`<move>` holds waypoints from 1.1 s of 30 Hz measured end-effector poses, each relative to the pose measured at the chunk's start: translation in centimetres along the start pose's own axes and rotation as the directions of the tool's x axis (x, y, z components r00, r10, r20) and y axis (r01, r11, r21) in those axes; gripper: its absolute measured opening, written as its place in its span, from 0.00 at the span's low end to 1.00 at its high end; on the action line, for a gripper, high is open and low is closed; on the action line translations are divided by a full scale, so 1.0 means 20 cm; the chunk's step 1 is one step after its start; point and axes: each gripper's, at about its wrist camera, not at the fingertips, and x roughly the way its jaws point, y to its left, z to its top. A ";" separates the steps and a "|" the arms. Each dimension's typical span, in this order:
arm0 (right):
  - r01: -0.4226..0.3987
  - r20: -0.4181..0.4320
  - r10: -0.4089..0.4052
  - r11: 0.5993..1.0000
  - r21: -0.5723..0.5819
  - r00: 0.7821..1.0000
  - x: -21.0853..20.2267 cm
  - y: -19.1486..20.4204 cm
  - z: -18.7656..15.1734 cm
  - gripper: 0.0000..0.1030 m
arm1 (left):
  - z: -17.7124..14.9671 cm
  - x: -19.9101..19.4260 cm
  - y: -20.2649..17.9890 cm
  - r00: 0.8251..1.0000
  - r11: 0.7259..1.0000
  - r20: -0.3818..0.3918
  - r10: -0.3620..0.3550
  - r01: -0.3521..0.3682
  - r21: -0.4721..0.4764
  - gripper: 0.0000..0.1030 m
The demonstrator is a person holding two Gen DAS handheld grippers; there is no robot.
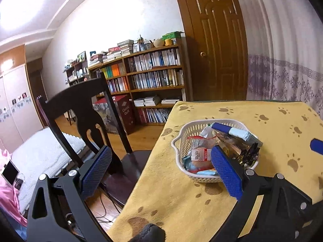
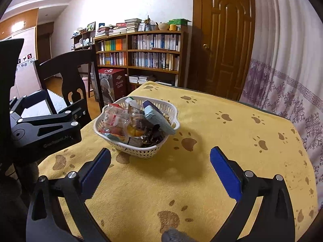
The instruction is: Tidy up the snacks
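Observation:
A white slotted basket (image 1: 177,141) (image 2: 129,151) stands on the yellow paw-print cloth, heaped with snacks. Among them are a red-and-white packet (image 1: 198,153) (image 2: 117,119), a light-blue and navy box (image 1: 238,133) (image 2: 157,117), dark foil wrappers (image 1: 236,147) and a small orange jelly cup (image 2: 133,131). My left gripper (image 1: 161,171) (image 2: 58,102) is open at the table's left edge, and its right pad (image 1: 226,173) overlaps the basket's near side in the left wrist view. My right gripper (image 2: 161,171) is open and empty, short of the basket. Its blue tip (image 1: 317,146) shows at the right edge.
A dark wooden chair (image 1: 84,109) (image 2: 66,70) stands close against the table's left side. Yellow cloth (image 2: 232,141) stretches to the right of the basket and in front of it. A bookshelf (image 2: 141,48), a brown door (image 2: 226,40) and a curtain (image 2: 286,70) are behind.

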 end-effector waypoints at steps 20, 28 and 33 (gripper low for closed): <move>0.049 0.007 -0.049 0.998 -0.048 0.999 -0.02 0.06 -0.01 0.95 | -0.02 -0.01 0.02 1.000 0.996 -0.002 0.030 -0.030 0.080 0.97; 0.051 -0.001 -0.051 0.997 -0.049 0.999 0.01 0.06 -0.02 0.95 | -0.03 0.02 0.02 0.999 0.996 -0.013 0.030 -0.029 0.089 0.97; 0.047 0.000 -0.047 0.997 -0.054 0.999 0.01 0.07 -0.02 0.95 | -0.03 0.02 0.00 0.999 0.995 -0.013 0.030 -0.029 0.100 0.97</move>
